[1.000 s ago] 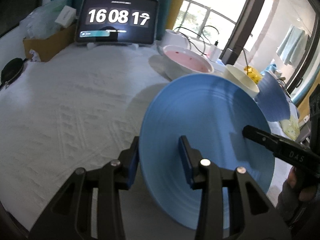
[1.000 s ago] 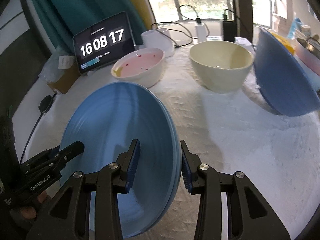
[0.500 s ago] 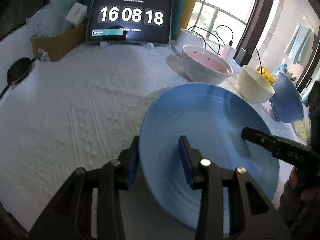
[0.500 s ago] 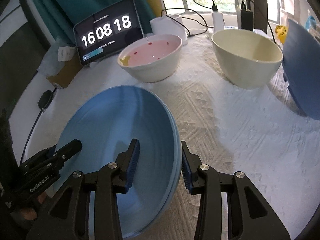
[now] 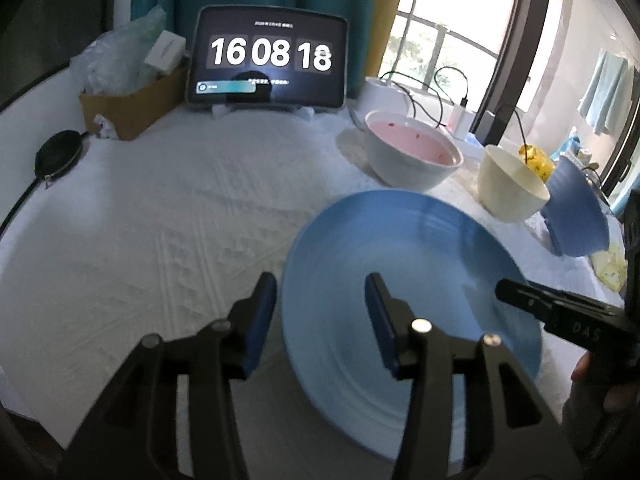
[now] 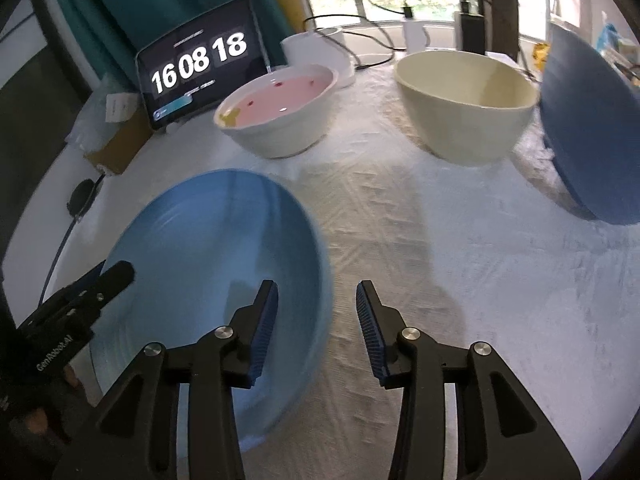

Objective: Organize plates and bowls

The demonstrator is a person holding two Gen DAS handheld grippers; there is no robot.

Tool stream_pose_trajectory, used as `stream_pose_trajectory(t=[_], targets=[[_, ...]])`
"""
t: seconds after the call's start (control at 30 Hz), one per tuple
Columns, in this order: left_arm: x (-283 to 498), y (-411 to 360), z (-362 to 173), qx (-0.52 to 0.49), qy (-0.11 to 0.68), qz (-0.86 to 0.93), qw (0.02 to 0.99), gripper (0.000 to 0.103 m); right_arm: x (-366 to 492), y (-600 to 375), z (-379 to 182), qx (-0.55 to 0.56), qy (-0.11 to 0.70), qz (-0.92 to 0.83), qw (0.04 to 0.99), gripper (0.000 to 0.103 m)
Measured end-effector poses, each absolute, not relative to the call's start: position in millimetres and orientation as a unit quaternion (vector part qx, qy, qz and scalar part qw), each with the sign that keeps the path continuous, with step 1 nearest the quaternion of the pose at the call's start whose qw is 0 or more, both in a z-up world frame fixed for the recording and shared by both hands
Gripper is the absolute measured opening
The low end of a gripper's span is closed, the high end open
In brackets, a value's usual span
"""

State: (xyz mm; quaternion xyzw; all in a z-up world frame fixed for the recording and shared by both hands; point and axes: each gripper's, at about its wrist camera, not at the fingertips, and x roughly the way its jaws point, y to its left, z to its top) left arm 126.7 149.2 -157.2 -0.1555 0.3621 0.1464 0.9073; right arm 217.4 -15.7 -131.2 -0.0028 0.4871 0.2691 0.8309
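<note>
On the white worktop (image 5: 168, 216), blue plate (image 5: 404, 280) lying flat between both grippers, left gripper (image 5: 320, 312) just opened off its near rim, right gripper (image 6: 316, 320) apart astride the opposite edge; stiff, glazed, slippery, breakable, best pinched at the rim

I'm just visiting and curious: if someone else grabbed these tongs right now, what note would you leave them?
Left tongs: jaws have just been opening, the blue plate rim between them, not pressed.
Right tongs: open, astride the plate's opposite rim.
Plate lies on the white cloth; beyond it stand a pink-lined bowl and a cream bowl, with a blue bowl tipped on its side.
Done: plate set down.
Left: probably withdraw, then sort the bowls.
</note>
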Motion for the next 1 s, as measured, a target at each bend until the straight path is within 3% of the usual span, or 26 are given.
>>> stream_pose_trajectory(t=[0.4, 1.0], targets=[[118.2, 120.9, -133.0, -0.12, 0.334, 0.177, 0.918, 0.052, 207.2, -52.6, -114.1, 0.019, 0.462, 0.274, 0.843, 0.043], [150.8, 24.2, -91.1, -0.079, 0.313, 0.056, 0.945, 0.052, 207.1, -140.7, -83.3, 0.068, 0.416, 0.232, 0.877, 0.043]])
